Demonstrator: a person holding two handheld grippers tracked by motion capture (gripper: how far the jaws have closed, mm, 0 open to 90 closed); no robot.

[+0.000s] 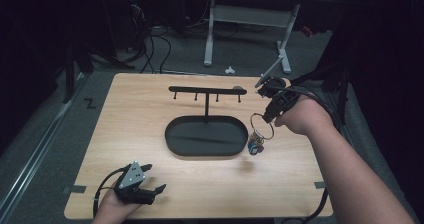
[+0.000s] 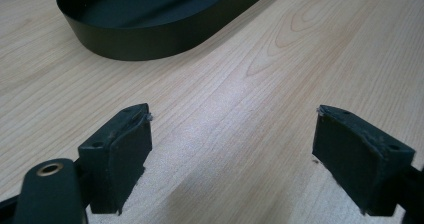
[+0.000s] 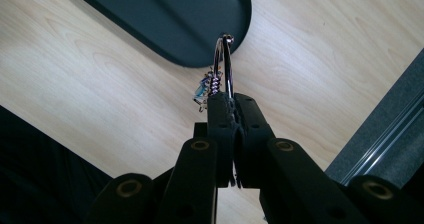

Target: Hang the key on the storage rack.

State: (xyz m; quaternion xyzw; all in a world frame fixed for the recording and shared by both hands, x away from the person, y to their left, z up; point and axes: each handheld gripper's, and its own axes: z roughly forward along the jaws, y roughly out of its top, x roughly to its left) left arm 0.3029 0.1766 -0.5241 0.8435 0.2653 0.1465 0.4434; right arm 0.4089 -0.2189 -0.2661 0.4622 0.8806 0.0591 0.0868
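Note:
My right gripper (image 1: 266, 118) (image 3: 231, 100) is shut on a metal key ring (image 1: 263, 126) (image 3: 223, 64), held above the table just right of the black oval tray (image 1: 172, 134) (image 3: 165, 19). A small blue charm (image 1: 255, 146) (image 3: 204, 89) dangles from the ring. From the tray rises a black stand with a hook bar (image 1: 206, 90). My left gripper (image 1: 150, 189) (image 2: 232, 159) rests near the table's front left edge, its jaws wide open over bare wood, with the tray (image 2: 150, 39) ahead of it.
The wooden table (image 1: 130, 114) ends close on the right, beside grey floor (image 3: 385, 134). A white desk frame (image 1: 245, 19) and cables lie beyond the far edge. Tape marks sit at the table's front corners.

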